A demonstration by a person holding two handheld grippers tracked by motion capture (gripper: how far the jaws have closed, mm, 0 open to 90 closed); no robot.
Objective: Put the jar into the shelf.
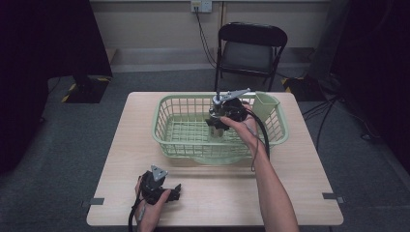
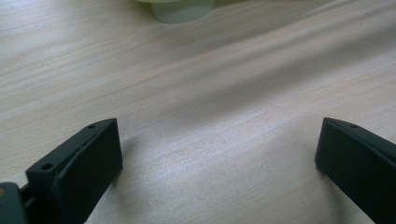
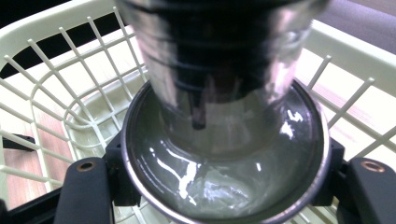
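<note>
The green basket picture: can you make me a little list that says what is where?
Table: light wood table
Basket: green basket standing on the table
Cup: shiny metal cup between the right gripper's fingers, inside the basket
Left gripper: left gripper low over the table's near edge, fingers wide apart, nothing between them
Behind the table: black folding chair

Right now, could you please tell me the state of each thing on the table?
Metal cup: between the right gripper jaws, inside the basket.
Green basket: upright on the table.
Left gripper: open, holding nothing, low over the table.
</note>
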